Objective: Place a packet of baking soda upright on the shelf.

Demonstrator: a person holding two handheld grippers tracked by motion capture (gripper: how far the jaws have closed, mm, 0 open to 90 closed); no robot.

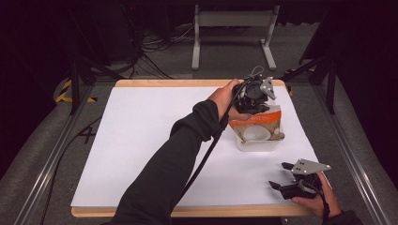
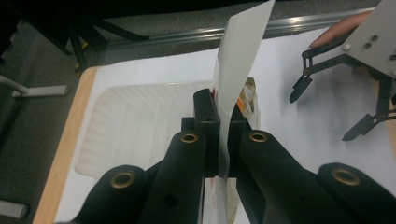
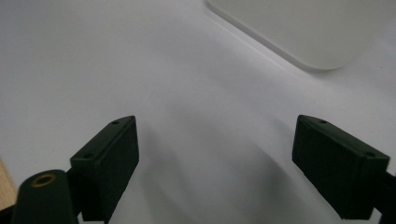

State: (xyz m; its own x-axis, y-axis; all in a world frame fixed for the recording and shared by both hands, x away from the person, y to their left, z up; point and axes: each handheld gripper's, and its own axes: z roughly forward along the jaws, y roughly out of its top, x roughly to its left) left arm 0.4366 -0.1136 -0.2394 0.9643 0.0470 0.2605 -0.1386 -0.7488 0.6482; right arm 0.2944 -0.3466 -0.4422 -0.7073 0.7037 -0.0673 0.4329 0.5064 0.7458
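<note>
An orange and white packet (image 1: 257,127) stands upright in a white plastic tray (image 1: 256,146) at the right of the white mat. My left gripper (image 1: 251,110) reaches across from the left and is shut on the packet's top edge. In the left gripper view the jaws pinch the thin white packet wall (image 2: 238,56) above the ribbed tray (image 2: 135,121). My right gripper (image 1: 278,175) rests open near the front right corner, with nothing between its fingers. The right gripper view has the open gripper (image 3: 215,158) over bare mat, with the tray's corner (image 3: 299,28) farther off.
The white mat (image 1: 150,140) lies on a wooden-edged table (image 1: 141,83). The left forearm in a dark sleeve (image 1: 178,154) crosses the mat diagonally, its cable trailing alongside. The open right gripper (image 2: 322,116) also appears in the left gripper view.
</note>
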